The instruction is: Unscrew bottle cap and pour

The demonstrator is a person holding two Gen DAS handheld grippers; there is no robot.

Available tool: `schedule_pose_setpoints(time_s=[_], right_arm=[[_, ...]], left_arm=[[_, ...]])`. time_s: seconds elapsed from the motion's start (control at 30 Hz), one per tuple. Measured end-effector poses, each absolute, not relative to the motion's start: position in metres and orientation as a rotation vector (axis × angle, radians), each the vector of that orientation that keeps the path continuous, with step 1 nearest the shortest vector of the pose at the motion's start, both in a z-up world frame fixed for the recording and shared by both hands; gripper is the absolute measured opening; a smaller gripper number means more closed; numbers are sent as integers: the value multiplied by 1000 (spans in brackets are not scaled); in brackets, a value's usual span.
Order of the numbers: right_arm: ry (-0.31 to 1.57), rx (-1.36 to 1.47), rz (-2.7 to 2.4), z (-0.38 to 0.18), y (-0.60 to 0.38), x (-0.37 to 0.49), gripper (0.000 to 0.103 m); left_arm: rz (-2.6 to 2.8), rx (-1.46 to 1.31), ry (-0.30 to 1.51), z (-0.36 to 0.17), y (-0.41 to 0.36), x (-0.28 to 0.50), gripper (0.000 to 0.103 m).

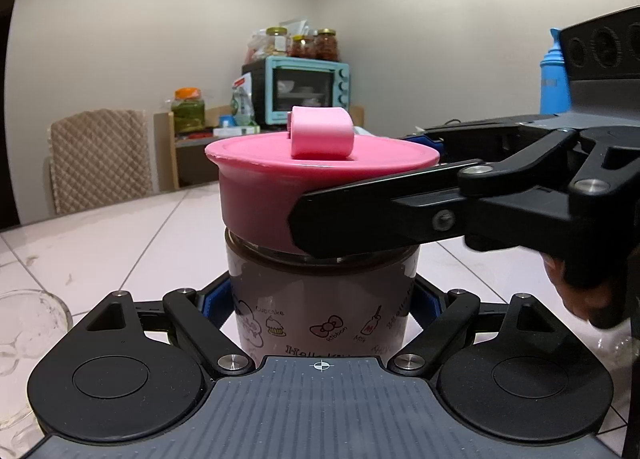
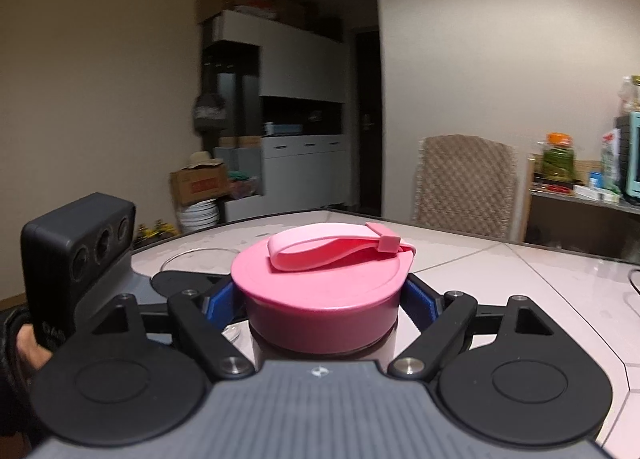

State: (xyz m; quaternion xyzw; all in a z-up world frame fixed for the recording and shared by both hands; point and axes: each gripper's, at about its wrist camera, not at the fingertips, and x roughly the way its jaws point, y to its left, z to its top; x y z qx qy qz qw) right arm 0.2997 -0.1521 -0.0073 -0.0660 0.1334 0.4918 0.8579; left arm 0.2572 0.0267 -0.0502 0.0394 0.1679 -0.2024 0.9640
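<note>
A glass bottle (image 1: 320,299) with cartoon prints and dark liquid stands upright on the white tiled table (image 1: 100,243). My left gripper (image 1: 322,305) is shut on the bottle's body, a blue pad on each side. A wide pink cap (image 1: 280,179) with a pink loop strap (image 1: 322,133) tops it. From the right, my right gripper (image 1: 360,195) reaches in and is shut on the cap; one black finger (image 1: 360,219) crosses its side. In the right wrist view the cap (image 2: 320,291) sits between the blue pads (image 2: 420,299) of the right gripper (image 2: 322,299), with the strap (image 2: 332,249) lying flat.
A clear glass (image 1: 24,327) stands at the left near the table's edge, its rim (image 2: 192,255) visible beyond the cap in the right wrist view. A woven chair (image 1: 98,159) and a shelf with a teal oven (image 1: 306,89) lie behind. A blue flask (image 1: 554,79) stands far right.
</note>
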Motion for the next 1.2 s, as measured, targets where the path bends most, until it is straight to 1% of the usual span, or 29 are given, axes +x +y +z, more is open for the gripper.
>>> schedule_pose_setpoints(time_s=[0.43, 0.8, 0.97, 1.2], right_arm=[[309, -205, 1376, 7, -169, 345, 85], [320, -191, 1340, 9, -169, 339, 86], [318, -168, 1215, 11, -171, 320, 97], [288, -177, 1047, 9, -163, 289, 99]], left_arm=[[-418, 90, 339, -50, 27, 261, 90], [-432, 97, 340, -50, 27, 261, 90], [-439, 100, 340, -50, 26, 262, 90], [-450, 103, 340, -51, 27, 261, 90]])
